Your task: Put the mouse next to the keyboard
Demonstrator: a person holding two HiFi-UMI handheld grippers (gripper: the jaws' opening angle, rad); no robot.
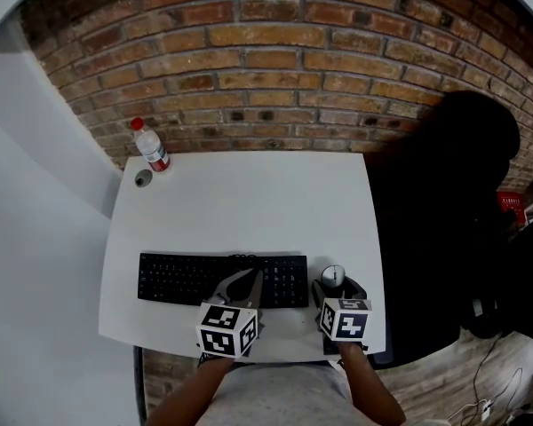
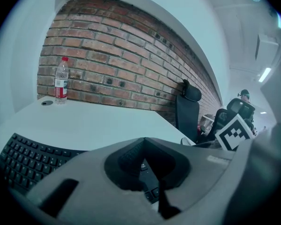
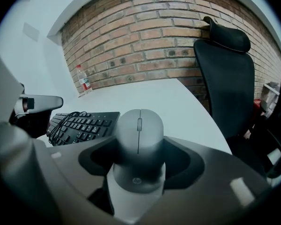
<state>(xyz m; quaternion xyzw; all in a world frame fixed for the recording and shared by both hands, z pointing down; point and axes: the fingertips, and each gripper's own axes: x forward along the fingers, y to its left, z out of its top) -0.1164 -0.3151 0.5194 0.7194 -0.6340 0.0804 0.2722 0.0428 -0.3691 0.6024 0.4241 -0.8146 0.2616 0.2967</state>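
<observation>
A black keyboard (image 1: 186,279) lies across the near half of the white table (image 1: 249,207). Just off its right end is a grey mouse (image 1: 333,276), and my right gripper (image 1: 335,284) is shut on it, one jaw on each side. In the right gripper view the mouse (image 3: 139,135) fills the gap between the jaws, with the keyboard (image 3: 82,122) to its left. I cannot tell whether the mouse rests on the table or hangs just above it. My left gripper (image 1: 251,278) hovers over the keyboard's right part, shut and empty; in its own view the left gripper (image 2: 144,141) shows keys (image 2: 25,156) below it.
A water bottle (image 1: 149,145) with a red cap stands at the table's far left corner, with a small round cap (image 1: 143,178) beside it. A black office chair (image 1: 453,229) stands right of the table. A brick wall (image 1: 275,60) runs behind. The table's right edge is close to the mouse.
</observation>
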